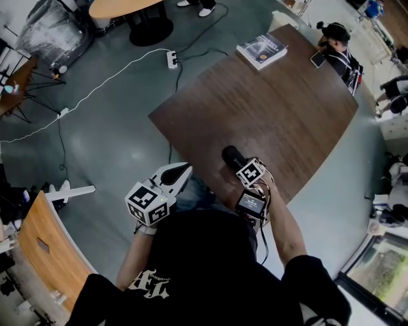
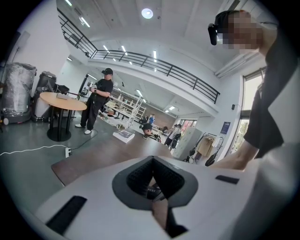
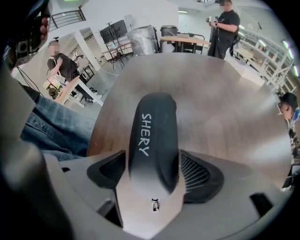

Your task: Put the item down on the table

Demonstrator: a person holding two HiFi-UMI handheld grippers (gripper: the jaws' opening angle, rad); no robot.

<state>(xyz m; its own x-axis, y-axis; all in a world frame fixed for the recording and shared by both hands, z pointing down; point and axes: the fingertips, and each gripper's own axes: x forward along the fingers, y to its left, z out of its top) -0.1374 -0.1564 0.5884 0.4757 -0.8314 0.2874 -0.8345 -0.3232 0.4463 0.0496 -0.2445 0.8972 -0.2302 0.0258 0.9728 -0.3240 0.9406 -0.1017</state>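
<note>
A black oblong case (image 3: 152, 136) with white lettering lies lengthwise between my right gripper's (image 3: 153, 171) ribbed pads (image 3: 197, 173). The pads stand wide beside its flanks and do not visibly press on it. From the head view the case (image 1: 229, 155) sits on the near edge of the dark wooden table (image 1: 268, 108), with the right gripper (image 1: 239, 164) just behind it. My left gripper (image 1: 185, 169) hangs off the table's left side over the person's lap. Its pads (image 2: 140, 176) meet with nothing held, so the left gripper (image 2: 152, 180) is shut.
A book (image 1: 262, 49) and a phone (image 1: 317, 58) lie at the table's far end, where a person in black (image 1: 338, 44) sits. A power strip (image 1: 171, 59) with cables lies on the floor. A round table (image 1: 124, 7) stands beyond and a wooden desk (image 1: 44, 242) at left.
</note>
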